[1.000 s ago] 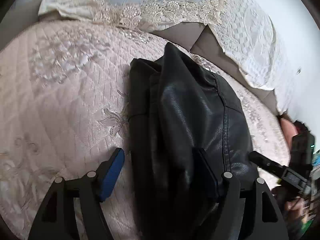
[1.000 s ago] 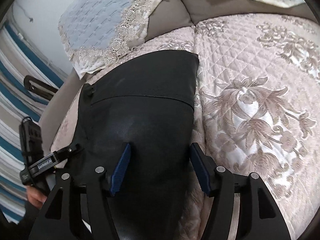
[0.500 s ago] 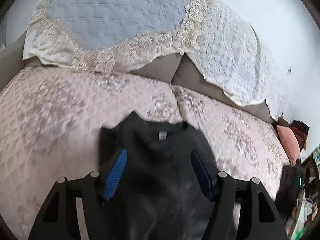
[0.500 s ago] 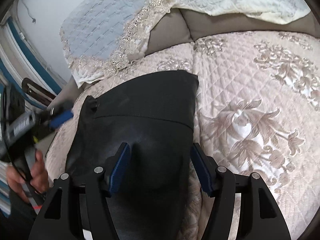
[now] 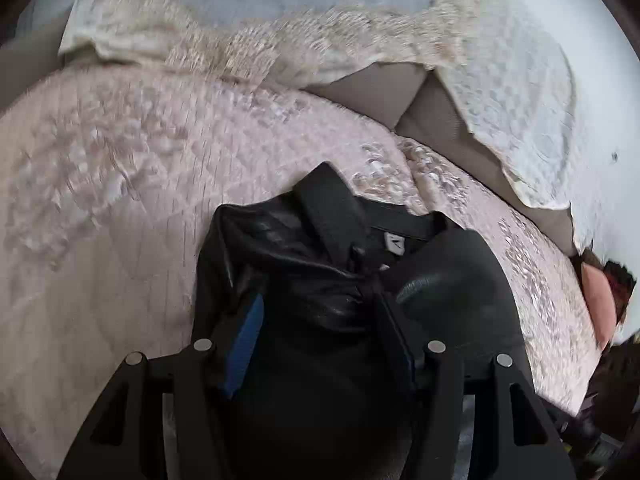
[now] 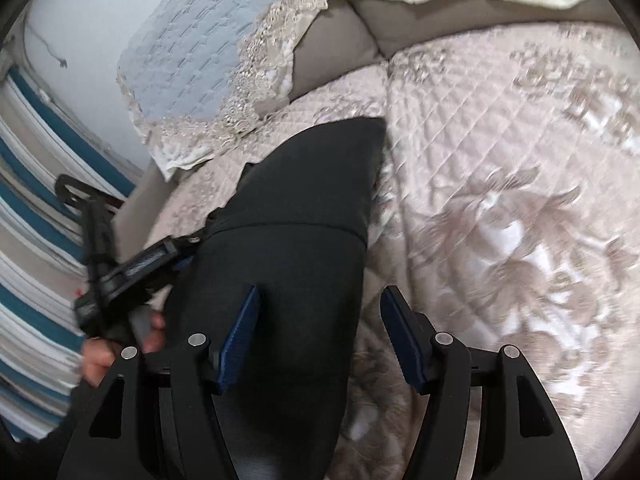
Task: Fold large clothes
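The left tool [image 5: 320, 344] hangs low over a black leather jacket [image 5: 320, 264], its blue-padded fingers [image 5: 242, 344] spread with the jacket's bunched collar end between them; whether the pads press the leather cannot be told. The right tool [image 6: 318, 340] is released, jaws apart, above the jacket's smooth folded end [image 6: 304, 208], its right finger over bare cover. The jacket lies on a sofa seat dressed in a pink quilted cover [image 6: 500, 160] stitched with pale flowers. Behind it rise taupe back cushions [image 6: 332, 40] draped with a blue quilted, lace-edged throw [image 6: 192, 52] and a cream throw [image 5: 516, 92]. Farther off stand a white wall [image 6: 84, 4] and blue-striped fabric [image 6: 32, 216].
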The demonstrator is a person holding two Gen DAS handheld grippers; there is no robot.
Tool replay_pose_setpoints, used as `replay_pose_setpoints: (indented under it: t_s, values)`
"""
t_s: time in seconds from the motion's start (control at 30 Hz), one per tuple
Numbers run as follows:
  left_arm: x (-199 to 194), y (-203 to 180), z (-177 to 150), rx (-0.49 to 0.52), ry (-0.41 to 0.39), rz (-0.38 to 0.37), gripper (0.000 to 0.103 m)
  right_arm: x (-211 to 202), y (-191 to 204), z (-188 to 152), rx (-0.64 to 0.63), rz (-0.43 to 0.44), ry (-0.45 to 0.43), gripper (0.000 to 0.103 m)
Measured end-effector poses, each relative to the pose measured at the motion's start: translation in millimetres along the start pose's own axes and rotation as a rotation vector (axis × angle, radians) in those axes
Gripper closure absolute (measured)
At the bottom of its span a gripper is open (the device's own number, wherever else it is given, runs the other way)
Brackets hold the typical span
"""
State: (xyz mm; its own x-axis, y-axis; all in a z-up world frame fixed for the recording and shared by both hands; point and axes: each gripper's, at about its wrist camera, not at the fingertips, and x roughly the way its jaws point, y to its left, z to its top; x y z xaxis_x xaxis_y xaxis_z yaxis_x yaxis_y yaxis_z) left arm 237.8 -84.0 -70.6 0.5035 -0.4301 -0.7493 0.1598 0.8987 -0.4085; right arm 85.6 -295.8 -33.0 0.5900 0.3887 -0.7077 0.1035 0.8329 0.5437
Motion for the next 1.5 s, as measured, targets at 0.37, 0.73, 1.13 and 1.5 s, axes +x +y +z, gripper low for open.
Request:
replay_pose_setpoints:
  t_s: [0.37, 0.73, 1.13, 1.5]
  values:
    - [-51, -7, -13, 0.070, 0.028, -0.016, 0.042, 4, -8, -6, 0.067, 0.099, 0.053, 0.038]
    - [-55, 39, -47, -0.033, 0.037, -0.053, 0.020, 12, -6, -5, 0.060, 0.096, 0.071, 0.038]
    - [-47, 37, -45, -0.034, 0.092, -0.128, 0.042, 12, -5, -1, 0.049, 0.096, 0.070, 0.052]
    - [-62, 11, -37, 0.069, 0.095, -0.072, 0.077, 7, 10, 6, 0.006, 0.069, 0.072, 0.080]
